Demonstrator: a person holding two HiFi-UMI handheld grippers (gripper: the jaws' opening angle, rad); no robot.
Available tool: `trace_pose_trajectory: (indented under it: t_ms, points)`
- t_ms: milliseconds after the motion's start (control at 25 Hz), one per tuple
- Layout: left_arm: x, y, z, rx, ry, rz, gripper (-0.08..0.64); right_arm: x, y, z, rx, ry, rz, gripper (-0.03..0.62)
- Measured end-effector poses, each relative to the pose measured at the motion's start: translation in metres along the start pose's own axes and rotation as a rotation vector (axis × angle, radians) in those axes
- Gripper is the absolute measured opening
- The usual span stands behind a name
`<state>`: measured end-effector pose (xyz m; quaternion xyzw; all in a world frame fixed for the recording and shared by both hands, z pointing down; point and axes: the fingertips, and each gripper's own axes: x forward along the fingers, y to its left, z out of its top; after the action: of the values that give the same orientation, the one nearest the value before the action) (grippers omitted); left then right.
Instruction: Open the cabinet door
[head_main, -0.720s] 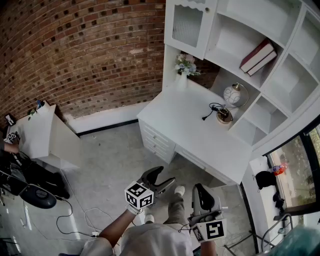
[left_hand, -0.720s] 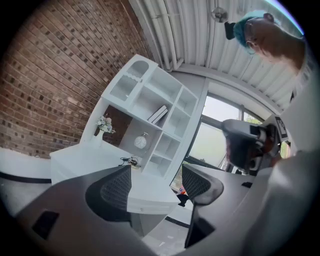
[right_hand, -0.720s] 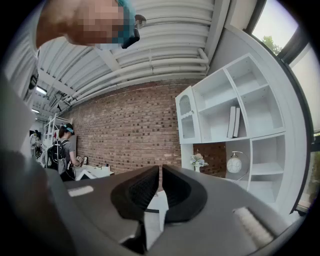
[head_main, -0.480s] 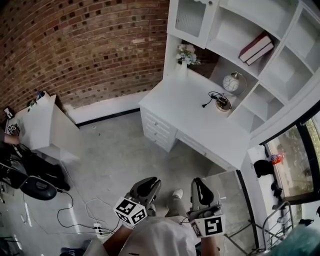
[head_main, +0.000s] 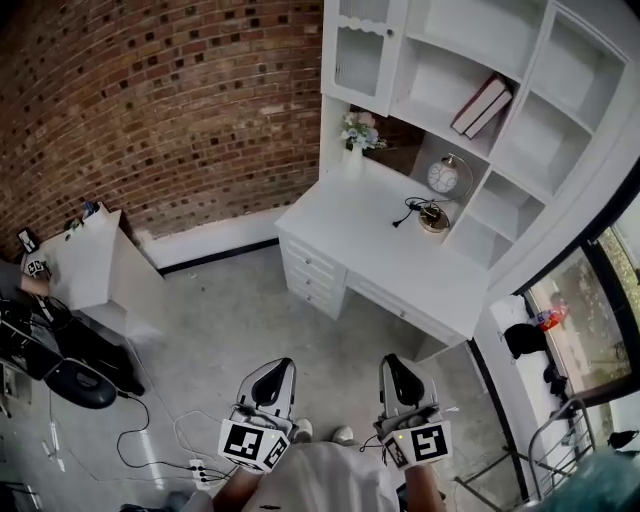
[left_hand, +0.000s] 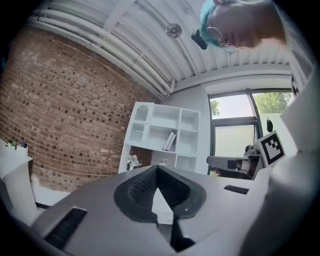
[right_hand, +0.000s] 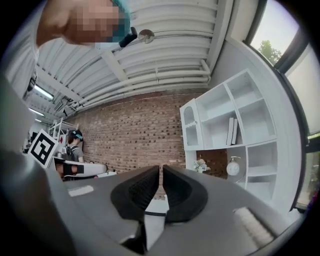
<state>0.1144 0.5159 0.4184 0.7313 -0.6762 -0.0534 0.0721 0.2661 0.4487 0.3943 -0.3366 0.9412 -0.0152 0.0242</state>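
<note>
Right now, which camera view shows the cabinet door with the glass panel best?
The head view: the cabinet door is largest and clearest there, at the upper left of the shelf unit, above the flowers. The right gripper view shows it whole but smaller; the left gripper view shows it smallest, at an angle.

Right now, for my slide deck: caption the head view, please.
Left gripper and right gripper shut, empty, well short of the closed cabinet door above the desk.
</note>
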Motion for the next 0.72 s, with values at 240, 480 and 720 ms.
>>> trace_pose_trajectory:
  t_ms: [240, 480, 720]
  points:
    - [0.002, -0.051, 0.009, 0.026, -0.020, -0.004, 0.009, -0.032, -0.021, 0.001, 0.050, -0.035, 0.003, 0.021]
    - [0.016, -0.084, 0.012, 0.049, -0.021, -0.001, 0.009, -0.061, -0.047, 0.015, 0.045, -0.136, 0.039, 0.011]
    - [0.024, -0.115, -0.004, 0.077, 0.011, 0.003, 0.009, -0.089, -0.075, 0.015, -0.002, -0.201, 0.000, 0.009]
